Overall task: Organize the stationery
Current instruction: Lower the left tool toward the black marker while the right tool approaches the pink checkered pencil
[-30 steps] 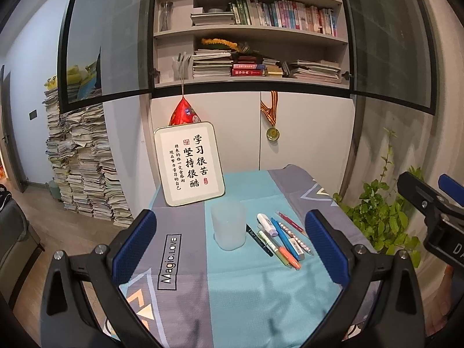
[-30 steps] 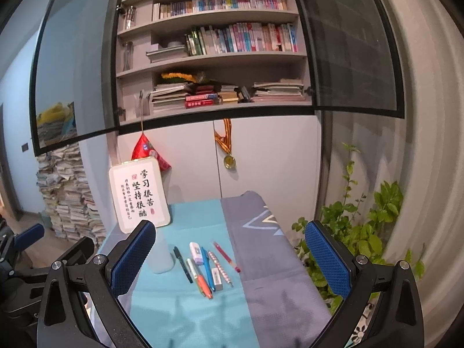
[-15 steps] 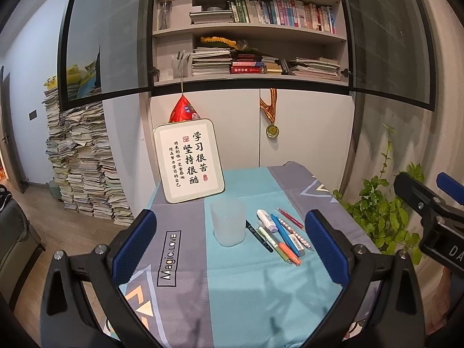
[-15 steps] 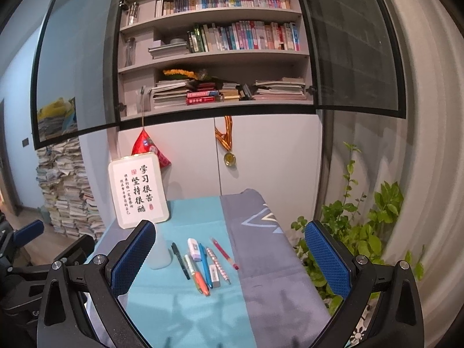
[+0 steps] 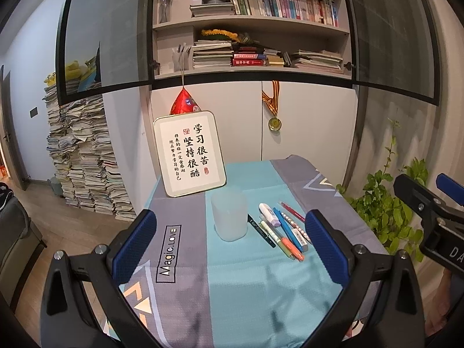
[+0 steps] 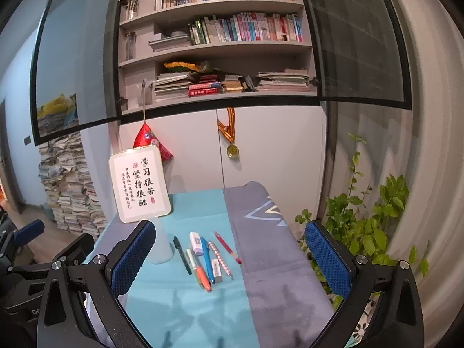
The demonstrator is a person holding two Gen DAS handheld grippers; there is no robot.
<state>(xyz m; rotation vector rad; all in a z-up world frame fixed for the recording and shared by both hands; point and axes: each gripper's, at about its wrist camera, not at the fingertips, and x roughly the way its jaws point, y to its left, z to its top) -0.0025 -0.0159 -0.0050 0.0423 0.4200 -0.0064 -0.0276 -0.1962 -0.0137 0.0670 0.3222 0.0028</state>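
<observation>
On the worktop (image 5: pixel 246 290), a grey-and-teal cloth (image 5: pixel 179 217) carries a framed calligraphy sign (image 5: pixel 190 152) at 11 o'clock, a frosted cup (image 5: pixel 229 217) at centre and a row of pens (image 5: pixel 284 232) just beside it at 3 o'clock. Left gripper (image 5: pixel 229 249) and right gripper (image 6: pixel 229 256) hover with fingers wide, empty.

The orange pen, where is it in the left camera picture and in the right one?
Left wrist view: the orange pen lies right of centre, nearest end of the pen row, right of the frosted cup.
Right wrist view: orange pen sits below centre, front of the row.
Shared landmark: the framed sign standing behind the cup.
</observation>
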